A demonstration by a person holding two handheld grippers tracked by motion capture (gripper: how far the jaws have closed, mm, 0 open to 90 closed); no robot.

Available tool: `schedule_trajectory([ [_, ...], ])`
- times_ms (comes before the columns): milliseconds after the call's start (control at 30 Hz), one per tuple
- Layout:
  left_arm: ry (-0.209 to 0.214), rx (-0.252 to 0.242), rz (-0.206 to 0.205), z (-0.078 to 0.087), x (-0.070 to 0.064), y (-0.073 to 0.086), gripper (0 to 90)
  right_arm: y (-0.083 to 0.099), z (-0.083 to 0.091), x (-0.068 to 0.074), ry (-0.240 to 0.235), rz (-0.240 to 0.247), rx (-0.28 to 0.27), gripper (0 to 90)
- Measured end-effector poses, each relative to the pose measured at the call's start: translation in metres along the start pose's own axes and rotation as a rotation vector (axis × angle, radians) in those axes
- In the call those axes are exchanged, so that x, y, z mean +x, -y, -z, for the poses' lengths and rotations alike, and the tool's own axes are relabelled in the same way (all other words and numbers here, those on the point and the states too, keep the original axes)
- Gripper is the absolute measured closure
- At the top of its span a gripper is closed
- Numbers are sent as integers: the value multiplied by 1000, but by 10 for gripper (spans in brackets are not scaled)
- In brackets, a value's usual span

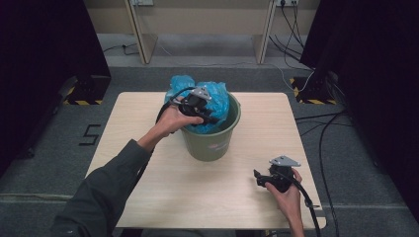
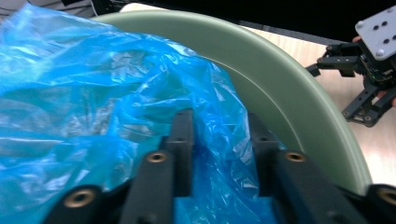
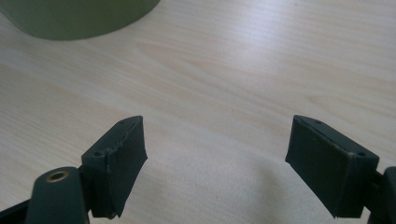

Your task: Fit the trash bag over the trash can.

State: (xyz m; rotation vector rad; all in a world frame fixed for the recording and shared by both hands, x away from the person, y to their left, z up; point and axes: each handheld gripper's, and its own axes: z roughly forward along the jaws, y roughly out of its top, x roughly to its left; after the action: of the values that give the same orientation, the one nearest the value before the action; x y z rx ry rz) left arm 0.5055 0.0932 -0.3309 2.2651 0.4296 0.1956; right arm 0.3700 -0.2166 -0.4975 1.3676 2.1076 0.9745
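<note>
Blue crinkled plastic bag (image 2: 93, 93) fills the round olive-green plastic bucket (image 1: 212, 138), which stands near the middle of the pale wooden surface (image 1: 163, 192), and bulges above its rim. My left tool (image 1: 210, 118) reaches into the bucket's mouth, and in the left gripper view its jaws are drawn narrow with a fold of the bag between them. My right tool (image 3: 217, 163) rests low over the bare surface near its front right corner, well apart from the bucket, jaws spread wide and holding nothing.
</note>
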Motion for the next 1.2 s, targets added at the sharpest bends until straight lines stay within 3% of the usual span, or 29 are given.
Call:
schedule_trajectory([
  [100,20,-5,1,3,-2,-1,560,-5,3,0,4,4,-16,197],
  [200,26,-45,22,15,-5,-3,493,-18,12,-2,6,6,-47,197],
  [233,27,-55,27,18,-5,-3,423,-28,16,-3,13,5,-68,197],
  [333,52,-77,23,28,-6,-3,384,-38,19,-4,15,9,-82,197],
  [467,24,-66,23,30,-5,0,393,-51,22,-2,11,13,-93,198],
  [567,20,-89,41,36,-2,3,377,-69,28,1,18,40,-110,199],
  [667,-8,-123,52,52,-1,8,307,-92,36,4,9,71,-126,198],
  [733,-51,-158,60,69,4,12,298,-102,38,4,9,76,-136,198],
  [767,-51,-158,60,69,4,12,290,-102,38,4,9,76,-136,198],
  [800,-115,-162,79,79,12,17,282,-113,41,4,10,80,-149,198],
  [833,-115,-162,79,79,12,17,280,-113,41,4,10,80,-149,198],
  [900,-160,-163,120,83,26,25,280,-119,41,3,-1,71,-160,199],
  [1000,-232,-144,217,79,51,44,272,-122,40,4,1,72,-160,198],
  [1200,-233,-125,297,61,69,59,251,-121,34,4,0,81,-143,196],
])
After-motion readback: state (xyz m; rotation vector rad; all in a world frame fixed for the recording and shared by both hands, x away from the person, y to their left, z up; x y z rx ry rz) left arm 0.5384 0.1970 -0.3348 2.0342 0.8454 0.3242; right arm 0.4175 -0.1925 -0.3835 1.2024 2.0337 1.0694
